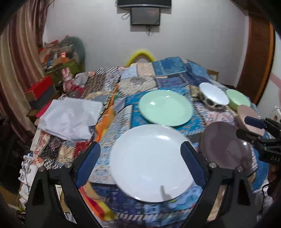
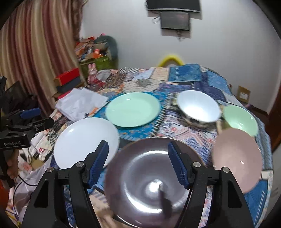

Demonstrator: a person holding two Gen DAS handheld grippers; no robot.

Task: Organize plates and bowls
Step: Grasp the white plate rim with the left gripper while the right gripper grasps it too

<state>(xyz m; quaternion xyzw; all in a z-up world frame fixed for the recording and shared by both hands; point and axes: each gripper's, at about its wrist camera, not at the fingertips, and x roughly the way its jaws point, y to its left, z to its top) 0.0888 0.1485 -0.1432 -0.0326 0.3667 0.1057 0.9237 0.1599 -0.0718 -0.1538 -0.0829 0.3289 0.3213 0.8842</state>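
On a patchwork cloth lie a white plate point(image 1: 151, 163) point(image 2: 86, 140), a mint green plate point(image 1: 165, 107) point(image 2: 132, 108) and a dark metallic plate point(image 2: 151, 185) point(image 1: 226, 147). At the right stand a white patterned bowl point(image 2: 198, 107) point(image 1: 213, 96), a green bowl point(image 2: 239, 119) point(image 1: 237, 99) and a pink bowl point(image 2: 237, 157) point(image 1: 245, 114). My left gripper point(image 1: 140, 157) is open and hovers over the white plate. My right gripper point(image 2: 138, 157) is open and hovers over the dark plate; it shows at the right edge of the left wrist view point(image 1: 252, 126).
A folded white cloth point(image 1: 70, 117) point(image 2: 80, 103) lies at the table's left. Red and grey boxes point(image 1: 40, 91) and cluttered shelves point(image 1: 61, 54) stand beyond the left edge by a curtain. A wall and a screen point(image 1: 145, 15) are behind the table.
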